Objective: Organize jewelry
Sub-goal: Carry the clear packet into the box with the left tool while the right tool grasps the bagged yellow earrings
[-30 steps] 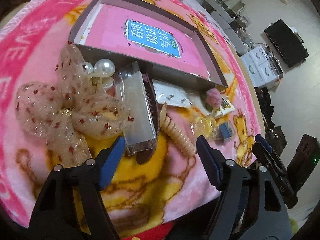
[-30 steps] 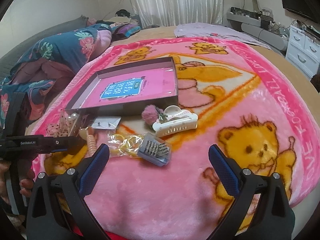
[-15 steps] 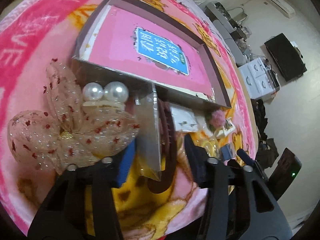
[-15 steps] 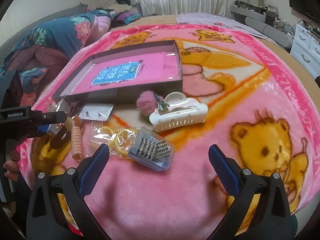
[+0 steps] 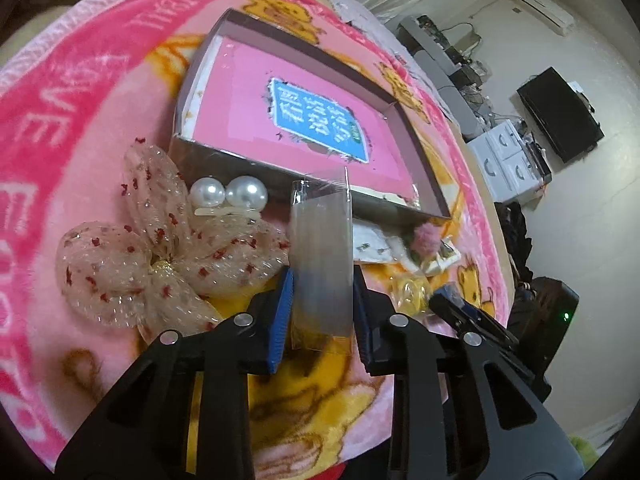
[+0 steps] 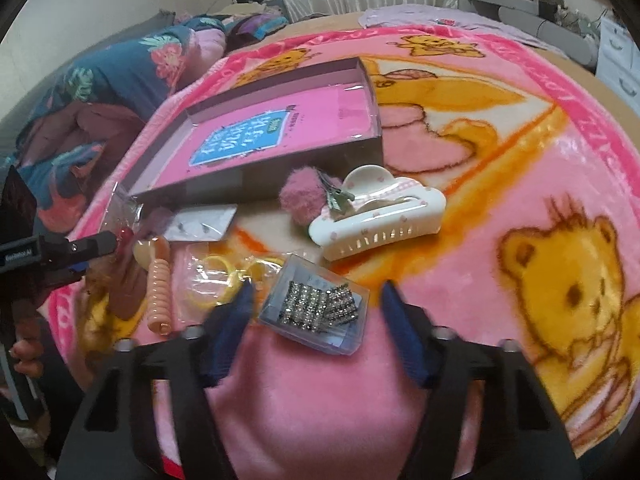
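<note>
My left gripper (image 5: 322, 304) is shut on a clear plastic packet (image 5: 322, 256) and holds it up in front of the open grey box with a pink liner (image 5: 304, 120). A mesh bow with two pearls (image 5: 160, 248) lies left of it. My right gripper (image 6: 316, 312) is partly closed around a clear case of rhinestone clips (image 6: 316, 308), jaws on either side, not clearly touching. A white claw clip (image 6: 380, 220), a pink pompom (image 6: 300, 200), yellow rings in a bag (image 6: 224, 276) and a peach spiral clip (image 6: 158, 288) lie near the box (image 6: 280, 128).
Everything lies on a pink bear blanket (image 6: 520, 200) on a bed. A card of small earrings (image 6: 204, 224) lies by the box front. The left gripper's body (image 6: 48, 252) shows at the left edge. Bedding is piled at the far left; drawers stand at the right.
My left gripper closed on the clear packet and lifted it. My right gripper moved forward and down and narrowed its jaws around the rhinestone clip case.
</note>
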